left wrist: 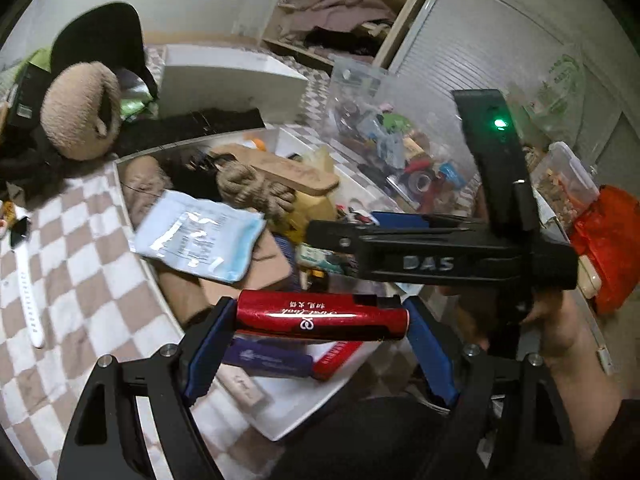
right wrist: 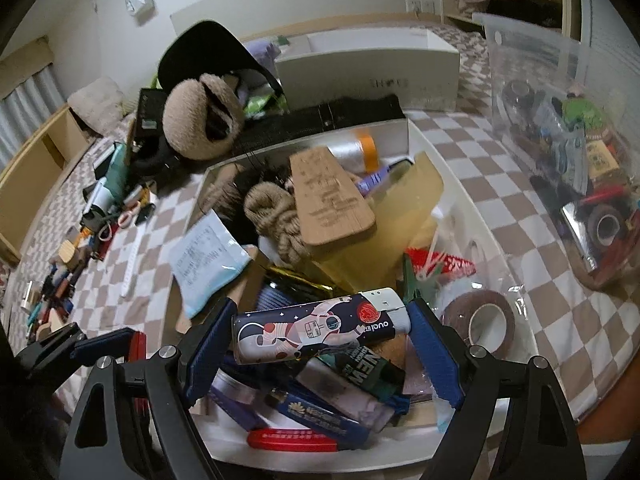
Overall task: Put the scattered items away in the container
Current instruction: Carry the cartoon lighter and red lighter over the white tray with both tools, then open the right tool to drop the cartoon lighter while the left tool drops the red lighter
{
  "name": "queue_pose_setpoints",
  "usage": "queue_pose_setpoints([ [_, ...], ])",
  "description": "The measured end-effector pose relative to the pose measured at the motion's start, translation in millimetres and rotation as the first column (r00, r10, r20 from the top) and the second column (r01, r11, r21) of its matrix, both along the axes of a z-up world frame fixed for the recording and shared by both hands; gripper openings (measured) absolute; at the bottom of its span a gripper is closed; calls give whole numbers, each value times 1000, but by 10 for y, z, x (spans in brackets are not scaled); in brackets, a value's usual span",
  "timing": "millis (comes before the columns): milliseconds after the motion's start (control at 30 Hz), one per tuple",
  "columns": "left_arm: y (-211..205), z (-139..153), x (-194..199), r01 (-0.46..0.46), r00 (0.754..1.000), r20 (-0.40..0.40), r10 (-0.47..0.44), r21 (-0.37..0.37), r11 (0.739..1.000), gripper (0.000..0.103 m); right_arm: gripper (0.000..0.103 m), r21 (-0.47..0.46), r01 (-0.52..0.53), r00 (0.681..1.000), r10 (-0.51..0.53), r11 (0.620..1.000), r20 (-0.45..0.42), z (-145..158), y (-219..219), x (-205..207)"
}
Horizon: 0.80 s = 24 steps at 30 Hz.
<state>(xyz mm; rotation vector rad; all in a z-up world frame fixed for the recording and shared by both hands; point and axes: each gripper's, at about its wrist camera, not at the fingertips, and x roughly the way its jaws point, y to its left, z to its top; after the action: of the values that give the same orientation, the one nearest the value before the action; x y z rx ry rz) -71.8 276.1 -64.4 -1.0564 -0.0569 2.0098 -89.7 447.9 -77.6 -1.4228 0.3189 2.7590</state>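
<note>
- Container (right wrist: 424,148), a white box on the checkered cloth (right wrist: 500,168), is crammed with items.
- Left gripper (left wrist: 320,322) clamps a red lighter (left wrist: 322,314) lengthwise above the box.
- Right gripper (right wrist: 322,330) clamps an astronaut-print lighter (right wrist: 320,326) over its near end.

Beneath the wooden paddle (right wrist: 332,204) in the white container (right wrist: 460,184), the rope bundle (right wrist: 276,216) is partly hidden; the paddle's print is unreadable.

glossy red lighter (left wrist: 322,314), wooden board (right wrist: 330,200)
</note>
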Motion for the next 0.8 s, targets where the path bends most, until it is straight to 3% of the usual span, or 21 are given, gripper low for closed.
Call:
queue_pose_setpoints([
  [333,146,-168,-104,-43,990,133,43,-5,999,84,86,-26,16,1000,-16,1000,25,-110,66,-34],
  [400,157,-203,-112,-58,987,152,59,-10,998,84,92,-28,18,1000,-18,999,20,-98,70,-26],
  [800,237,-287,-101,-101,976,193,105,-32,994,84,93,-37,5,1000,-6,999,-17,13,57,10],
])
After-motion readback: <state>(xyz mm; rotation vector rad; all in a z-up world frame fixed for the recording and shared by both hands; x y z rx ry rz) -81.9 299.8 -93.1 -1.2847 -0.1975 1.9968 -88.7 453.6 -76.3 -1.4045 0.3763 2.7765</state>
